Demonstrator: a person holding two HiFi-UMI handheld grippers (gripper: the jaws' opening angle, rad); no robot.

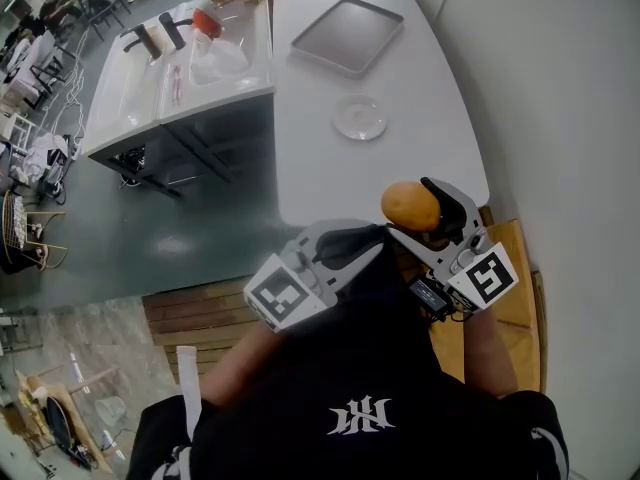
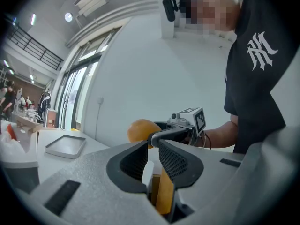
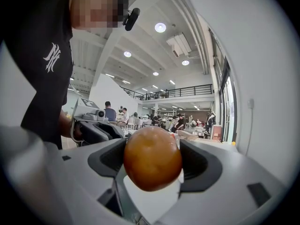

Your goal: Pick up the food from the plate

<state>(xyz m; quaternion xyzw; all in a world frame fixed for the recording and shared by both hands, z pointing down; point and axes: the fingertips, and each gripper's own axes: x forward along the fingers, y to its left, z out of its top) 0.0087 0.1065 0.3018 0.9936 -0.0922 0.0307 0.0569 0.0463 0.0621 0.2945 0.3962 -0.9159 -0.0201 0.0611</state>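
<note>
R gripper (image 3: 152,159) clamped on round orange-brown food (image 1: 410,205), well apart from emptied glass plate (image 1: 341,128). L gripper (image 2: 151,148): jaws near-together, empty. I judged pickup done; nxt: steady hold.

The food (image 3: 152,158) is gleaming smooth and glossy; the plate (image 1: 359,118) is looking clear and glassy, the worktop (image 1: 420,168) matt white, the tray (image 1: 347,34) dull grey metal.

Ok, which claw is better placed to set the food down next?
Right, most likely. The right claw is already clamped on the round orange food, while the left claw is shut with nothing between its jaws. The plate on the table lies bare.
</note>
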